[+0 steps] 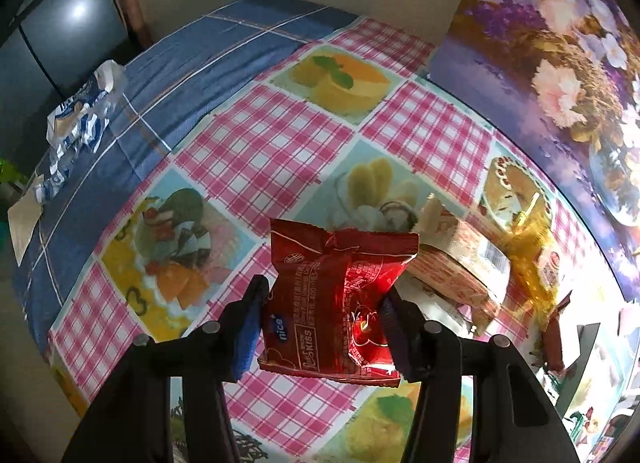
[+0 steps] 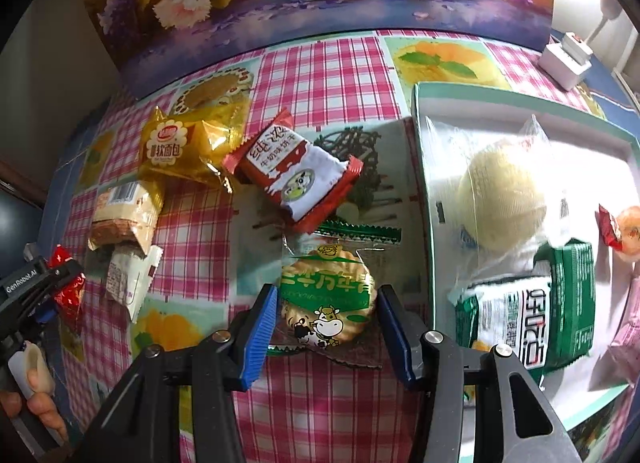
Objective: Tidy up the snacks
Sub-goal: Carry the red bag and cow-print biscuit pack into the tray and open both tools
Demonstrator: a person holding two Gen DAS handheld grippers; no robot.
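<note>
The left gripper [image 1: 326, 321] clamps a red snack packet [image 1: 336, 303] at the lower centre of its view, lifted off the table; "nice" and "KISS" can be read, the small print cannot. The right gripper [image 2: 326, 329] stands fairly wide at the lower centre of its view, a round biscuit packet [image 2: 328, 303] with a cartoon cow between its blue pads [image 2: 260, 337]; whether they touch it is unclear. Beyond lie a red-and-white packet [image 2: 294, 171] and a gold packet [image 2: 176, 147] with Chinese writing. At right, a white tray [image 2: 424, 135] runs off the frame, holding a pale round bun [image 2: 500, 195] and a green packet [image 2: 532, 323].
</note>
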